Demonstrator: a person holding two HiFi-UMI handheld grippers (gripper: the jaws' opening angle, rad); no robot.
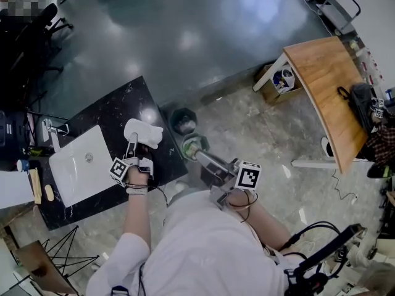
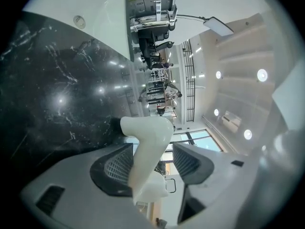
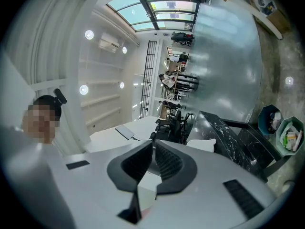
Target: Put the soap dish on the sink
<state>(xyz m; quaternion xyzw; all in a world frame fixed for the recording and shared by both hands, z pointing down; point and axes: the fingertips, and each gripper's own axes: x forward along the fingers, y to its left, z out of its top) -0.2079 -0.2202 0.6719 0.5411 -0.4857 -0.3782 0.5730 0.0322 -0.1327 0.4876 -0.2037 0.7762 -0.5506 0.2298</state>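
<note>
Black marble counter (image 1: 117, 113) at left of the head view, white sink (image 1: 80, 165) set in its lower left part; grey glossy floor above, stone tile at centre. Soap dish (image 1: 143, 132), white, sits on the counter right of the sink, apart from it, near the counter's right edge. Left gripper (image 1: 133, 147) is at the dish. In the left gripper view the jaws stand wide with the dish between them: it lies against the left pad with a gap to the right pad, so no clamp. Right gripper (image 1: 200, 155) is out over the tile at centre, jaws together, nothing in them.
</note>
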